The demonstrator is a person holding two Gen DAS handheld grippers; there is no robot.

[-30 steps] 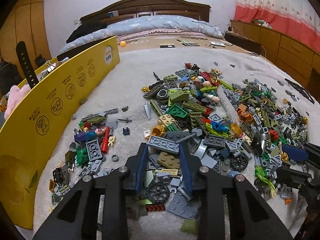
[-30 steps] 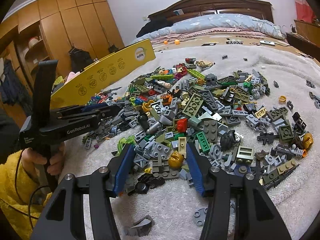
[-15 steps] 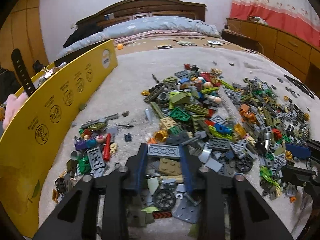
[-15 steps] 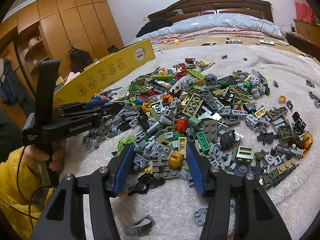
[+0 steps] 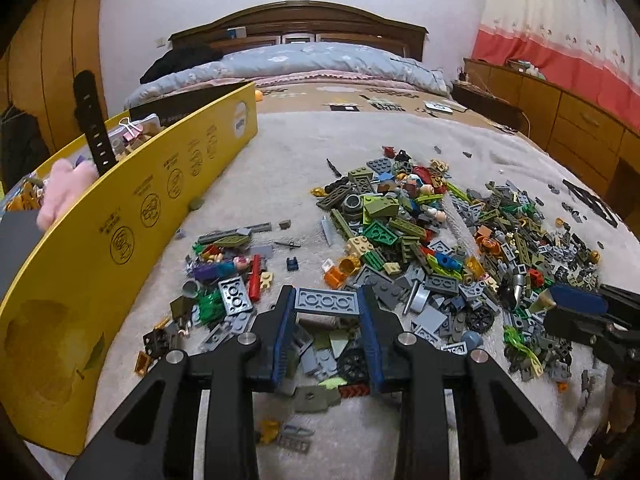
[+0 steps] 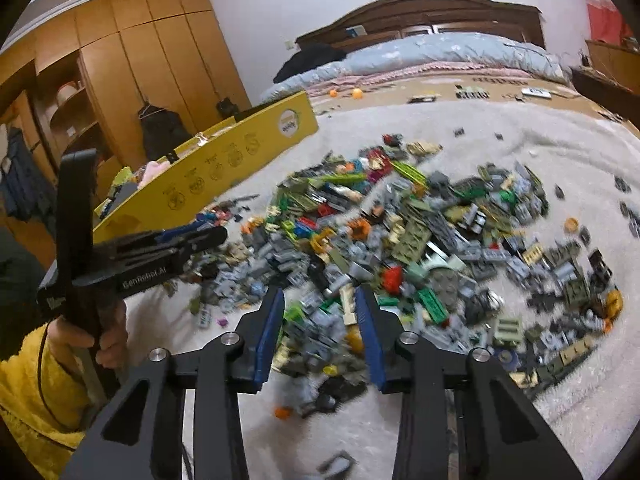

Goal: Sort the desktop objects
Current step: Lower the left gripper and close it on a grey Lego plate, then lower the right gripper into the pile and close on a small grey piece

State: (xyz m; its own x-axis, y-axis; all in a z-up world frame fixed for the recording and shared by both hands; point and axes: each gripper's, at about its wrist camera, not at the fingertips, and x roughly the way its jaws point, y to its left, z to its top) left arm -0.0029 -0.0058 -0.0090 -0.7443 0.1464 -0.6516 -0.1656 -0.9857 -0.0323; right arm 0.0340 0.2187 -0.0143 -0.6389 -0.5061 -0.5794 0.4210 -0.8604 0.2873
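2 blue-padded fingers of my left gripper (image 5: 327, 300) clamp a flat grey studded plate (image 5: 327, 303) by its short ends, lifted just above the brick pile (image 5: 420, 248) on a fuzzy cream blanket (image 5: 288, 160); a yellow cardboard box (image 5: 132, 220) stands left of the pile. From the right wrist, blurred, my right gripper (image 6: 320, 300) is closing over the pile's near edge, loose bricks between the jaws, none visibly pinched. Wooden wardrobes (image 6: 152, 60) stand beyond the box.
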